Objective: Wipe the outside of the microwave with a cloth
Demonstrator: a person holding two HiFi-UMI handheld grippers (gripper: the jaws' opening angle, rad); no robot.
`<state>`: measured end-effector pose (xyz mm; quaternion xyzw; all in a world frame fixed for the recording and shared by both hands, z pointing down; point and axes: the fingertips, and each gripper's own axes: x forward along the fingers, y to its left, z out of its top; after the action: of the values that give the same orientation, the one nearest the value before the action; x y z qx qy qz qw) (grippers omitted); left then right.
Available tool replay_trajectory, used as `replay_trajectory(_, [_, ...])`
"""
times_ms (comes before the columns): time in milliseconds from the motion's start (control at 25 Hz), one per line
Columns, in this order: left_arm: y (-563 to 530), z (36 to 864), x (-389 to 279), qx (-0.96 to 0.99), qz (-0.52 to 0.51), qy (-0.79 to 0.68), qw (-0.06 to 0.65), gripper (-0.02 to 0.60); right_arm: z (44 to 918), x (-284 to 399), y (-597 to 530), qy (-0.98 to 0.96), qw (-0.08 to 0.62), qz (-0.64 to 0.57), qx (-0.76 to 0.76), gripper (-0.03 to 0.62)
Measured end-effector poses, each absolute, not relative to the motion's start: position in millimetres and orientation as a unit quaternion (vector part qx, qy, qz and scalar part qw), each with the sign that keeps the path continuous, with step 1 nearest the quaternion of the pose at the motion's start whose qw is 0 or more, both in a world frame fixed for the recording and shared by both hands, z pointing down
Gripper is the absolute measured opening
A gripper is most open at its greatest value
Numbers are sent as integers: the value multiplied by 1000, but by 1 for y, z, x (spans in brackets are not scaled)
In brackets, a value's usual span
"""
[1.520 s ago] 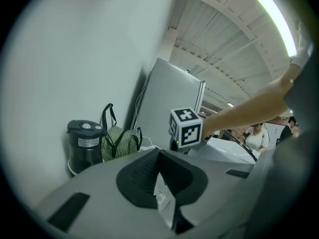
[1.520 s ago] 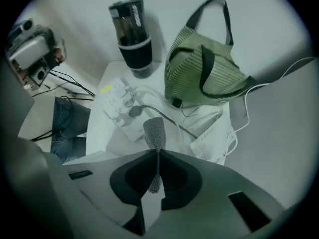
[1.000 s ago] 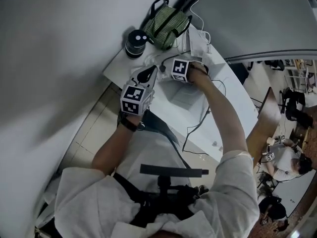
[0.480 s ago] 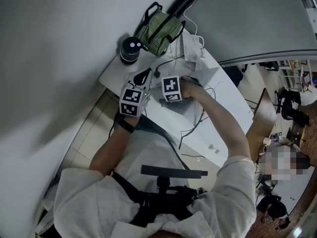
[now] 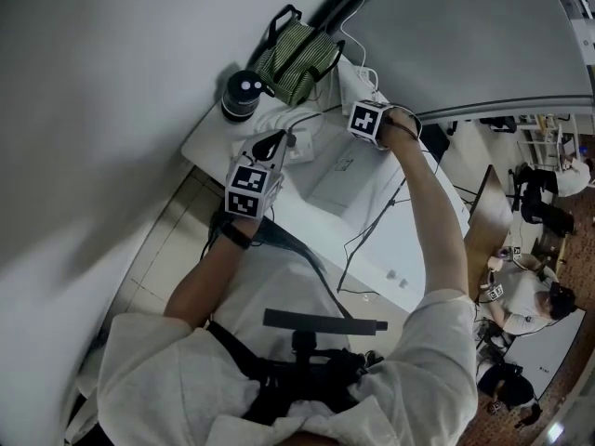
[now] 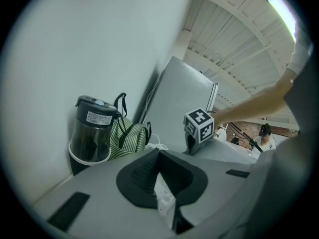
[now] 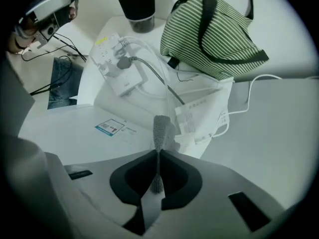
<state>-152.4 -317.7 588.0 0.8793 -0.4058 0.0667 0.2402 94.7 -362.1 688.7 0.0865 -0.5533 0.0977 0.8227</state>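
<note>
a: right gripper (image 7: 158, 156), state?
b: clenched on the cloth (image 7: 160, 129). a grey, nubbly strip stands up out of the closed jaws and past the tips.

a: where does that sit in the scene?
b: head view: the right arm is stretched to the upper centre of the frame, at the far end of the microwave (image 5: 337, 189). right gripper view: the cloth is over the far part of the white top. a small sticker (image 7: 110, 127) lies to its lower left. white printed sheets (image 7: 202, 114), maybe bags, lie just to its right. cannot tell if the cloth touches the top.

a: left gripper (image 6: 158, 153)?
b: jaws drawn together at the tips, nothing pinched. a sliver of something white shows through the gap lower down. in the head view it is left of centre, by the microwave's near left corner, well apart from the right gripper.

a: surroundings?
b: dark jug (image 5: 244, 91) in the upper left of the head view. green striped bag (image 5: 299, 46) just right of it, against the wall. white power strip (image 7: 117, 68) with plugs in it, between the jug and the microwave. a thin cable (image 5: 364, 235) trails over the microwave.
</note>
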Motion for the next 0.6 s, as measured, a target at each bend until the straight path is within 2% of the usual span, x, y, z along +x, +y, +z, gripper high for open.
replay_trajectory(160, [-318,592,-157,878,67,-406,245,23,668,76,-337,-582,801,119,73,40])
replay_trajectory(440, [-319,594,-147,884,71,-392,244,23,640,-30,-205,-650,737,168,-81,39])
replay_trajectory(600, [-317,596,-141,889,78,-382,242,23,629,-61,-152,-656,723,159,-148,40])
